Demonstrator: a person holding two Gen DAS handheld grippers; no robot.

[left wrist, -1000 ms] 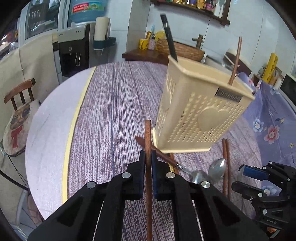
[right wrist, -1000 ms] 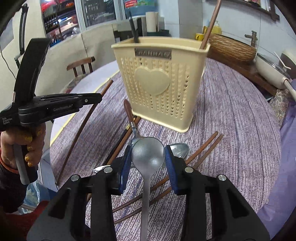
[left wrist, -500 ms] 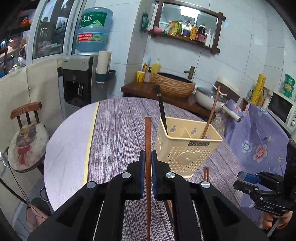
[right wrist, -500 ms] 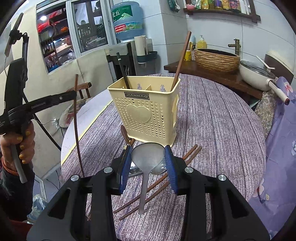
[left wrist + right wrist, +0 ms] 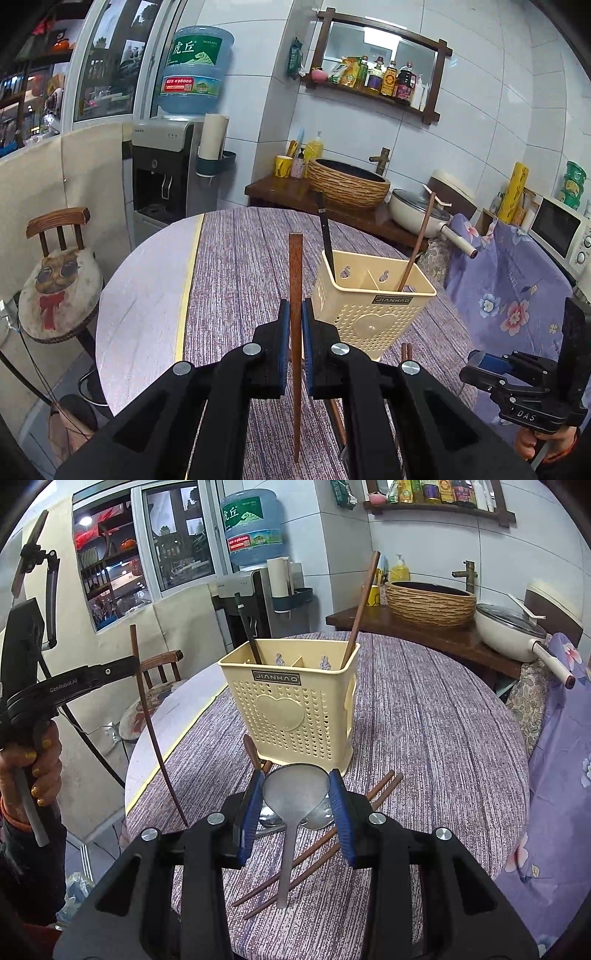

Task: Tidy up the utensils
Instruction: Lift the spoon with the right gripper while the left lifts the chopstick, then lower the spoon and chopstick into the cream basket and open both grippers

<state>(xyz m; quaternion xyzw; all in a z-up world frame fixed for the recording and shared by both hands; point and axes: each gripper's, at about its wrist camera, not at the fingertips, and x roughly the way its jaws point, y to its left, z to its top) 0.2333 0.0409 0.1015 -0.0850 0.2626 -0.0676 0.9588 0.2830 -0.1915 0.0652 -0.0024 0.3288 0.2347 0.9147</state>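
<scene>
My left gripper (image 5: 295,325) is shut on a brown chopstick (image 5: 295,280) and holds it upright above the table, left of the cream utensil basket (image 5: 373,314). My right gripper (image 5: 295,797) is shut on a metal spoon (image 5: 295,794), bowl up, held above the table in front of the basket (image 5: 291,709). The basket holds a black-handled utensil (image 5: 247,635) and a brown chopstick (image 5: 364,605). Two chopsticks (image 5: 325,842), two spoons (image 5: 269,819) and a wooden-handled utensil (image 5: 251,749) lie on the table below my right gripper.
The round table (image 5: 424,720) has a purple striped cloth. A chair (image 5: 59,273) stands at the left. A water dispenser (image 5: 166,173), a woven basin (image 5: 347,181) and a pan (image 5: 417,214) are behind. The left gripper also shows in the right wrist view (image 5: 74,679).
Both grippers have risen well above the table with their utensils. The basket now looks smaller and lower in both views.
</scene>
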